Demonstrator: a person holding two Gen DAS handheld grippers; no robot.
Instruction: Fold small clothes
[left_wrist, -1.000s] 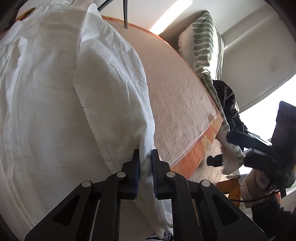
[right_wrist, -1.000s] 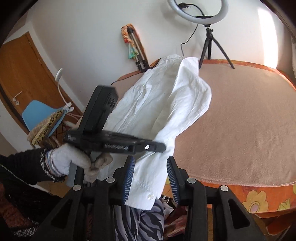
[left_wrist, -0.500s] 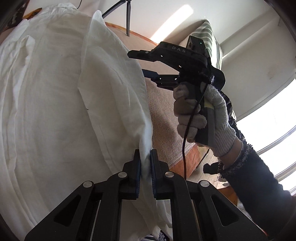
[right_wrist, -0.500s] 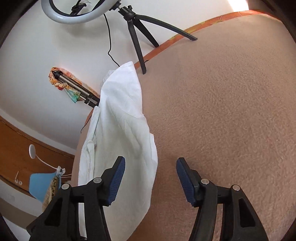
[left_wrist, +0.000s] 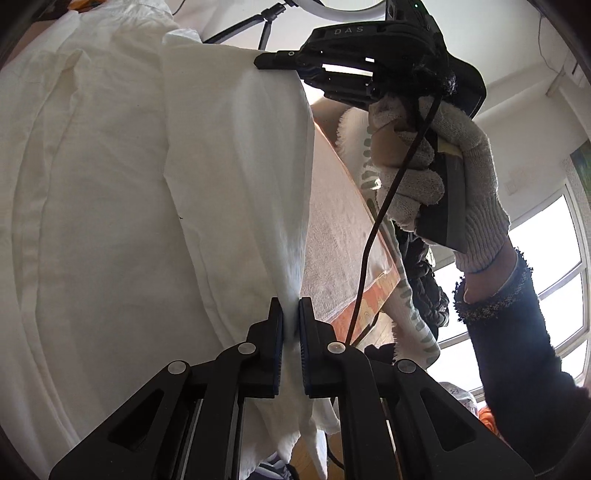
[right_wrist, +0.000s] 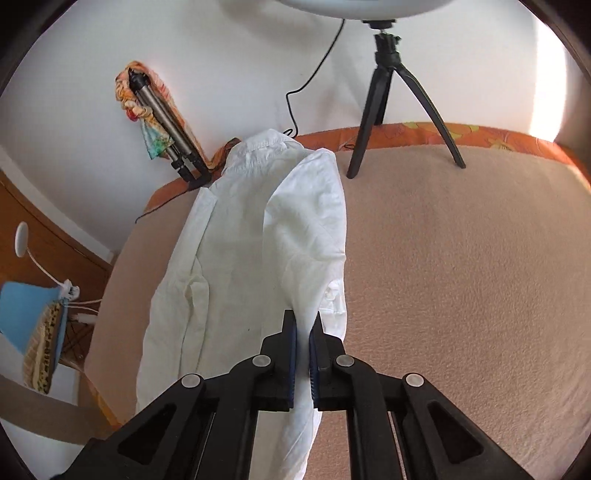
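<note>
A white shirt (left_wrist: 147, 184) lies lengthwise on the beige blanket (right_wrist: 461, 277), its right side folded over the middle. My left gripper (left_wrist: 290, 306) is shut on the folded edge near the hem, and the cloth rises taut from its pads. In the right wrist view the right gripper (right_wrist: 303, 321) is shut on the same folded edge of the shirt (right_wrist: 240, 258), farther up toward the collar. The left wrist view shows that right gripper (left_wrist: 280, 62) from the side, its tips at the cloth, held by a gloved hand (left_wrist: 443, 177).
A ring light's black tripod (right_wrist: 384, 92) stands on the bed's far edge by the white wall. A second folded tripod (right_wrist: 166, 122) leans at the far left corner. A green-patterned throw (left_wrist: 406, 295) hangs off the bed's side, with a window (left_wrist: 561, 258) behind it.
The right gripper swung in from the bed's near side, came down over the shirt's folded edge with its jaws wide, then closed on it. The left gripper kept its grip and shifted slightly.
</note>
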